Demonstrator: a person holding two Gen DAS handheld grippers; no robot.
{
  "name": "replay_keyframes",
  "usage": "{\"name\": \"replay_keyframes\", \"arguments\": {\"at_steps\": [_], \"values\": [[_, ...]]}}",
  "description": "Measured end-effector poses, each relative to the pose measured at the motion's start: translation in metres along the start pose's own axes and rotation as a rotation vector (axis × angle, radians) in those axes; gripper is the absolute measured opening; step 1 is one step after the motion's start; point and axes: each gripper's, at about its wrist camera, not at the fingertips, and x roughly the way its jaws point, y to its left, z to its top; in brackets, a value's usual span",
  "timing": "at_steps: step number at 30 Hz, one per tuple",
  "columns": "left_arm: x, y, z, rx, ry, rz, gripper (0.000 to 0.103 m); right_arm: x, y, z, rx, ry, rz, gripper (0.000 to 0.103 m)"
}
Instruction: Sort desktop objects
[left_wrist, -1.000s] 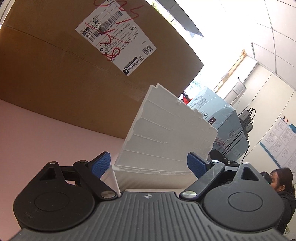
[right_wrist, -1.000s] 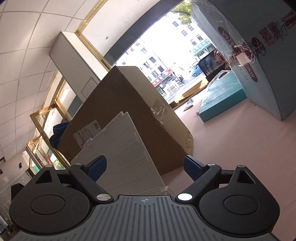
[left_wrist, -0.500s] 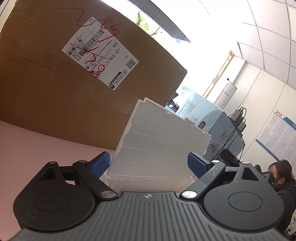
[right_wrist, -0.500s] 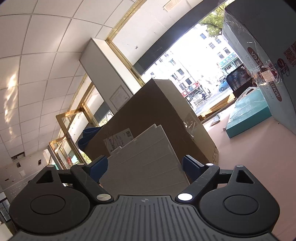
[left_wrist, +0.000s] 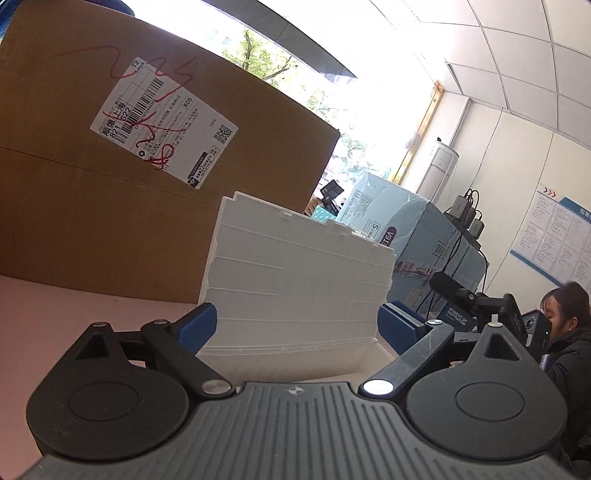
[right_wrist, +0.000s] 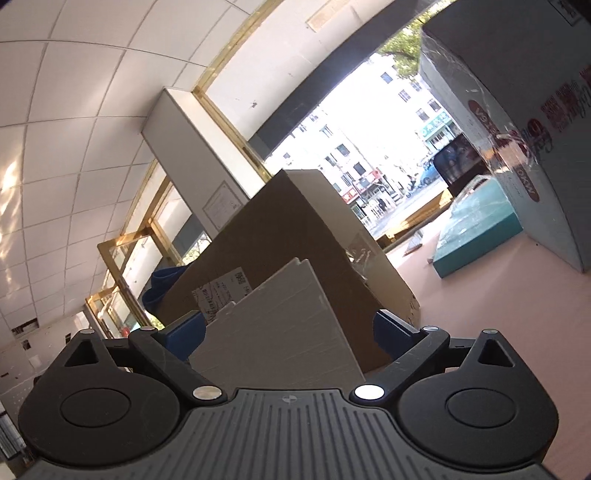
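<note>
A white ribbed plastic organiser (left_wrist: 295, 277) stands on the pink tabletop (left_wrist: 55, 314) right in front of the left wrist camera. My left gripper (left_wrist: 297, 326) is open wide, its blue pads (left_wrist: 195, 328) on either side of the organiser's base; real contact is unclear. In the right wrist view the same organiser (right_wrist: 273, 325) appears as a slanted white panel. It sits between the open fingers of my right gripper (right_wrist: 288, 332), with a gap to the right pad (right_wrist: 388, 332). The organiser's base is hidden behind both gripper bodies.
A big brown cardboard box (left_wrist: 92, 221) with a shipping label stands close behind the organiser (right_wrist: 295, 229). A light blue carton (left_wrist: 417, 236) and a flat teal box (right_wrist: 480, 232) lie to the right. A person (left_wrist: 569, 332) sits beyond a black camera (left_wrist: 480, 299).
Both wrist views have tilted upward, the right one showing far more ceiling. The organiser looks more upright and stays between both pairs of fingers, whose spread is unchanged.
</note>
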Motion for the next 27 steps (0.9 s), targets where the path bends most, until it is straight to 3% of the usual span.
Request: {"name": "replay_keyframes", "arguments": {"at_steps": [4, 8, 9, 14, 19, 24, 27], "values": [[-0.001, 0.021, 0.004, -0.121, -0.013, 0.032, 0.094, 0.015, -0.016, 0.0, 0.036, 0.085, 0.002, 0.097], [-0.001, 0.046, 0.007, -0.253, -0.015, 0.071, 0.094, 0.016, 0.0, 0.001, -0.052, 0.114, 0.078, 0.078], [0.001, 0.049, 0.007, -0.263, -0.004, 0.091, 0.094, 0.016, 0.005, 0.0, -0.078, 0.109, 0.063, 0.076], [0.019, 0.048, -0.001, -0.243, 0.073, 0.029, 0.092, 0.015, 0.002, -0.003, -0.087, 0.094, 0.038, 0.053], [0.016, 0.029, -0.003, -0.106, 0.063, 0.004, 0.092, 0.007, 0.0, -0.003, -0.068, 0.06, 0.109, 0.053], [0.015, 0.023, -0.004, -0.057, 0.057, 0.015, 0.092, 0.002, 0.007, -0.003, -0.128, 0.052, 0.135, 0.054], [0.013, 0.018, -0.005, -0.018, 0.048, 0.005, 0.093, 0.0, 0.01, -0.004, -0.155, 0.051, 0.155, 0.06]]}}
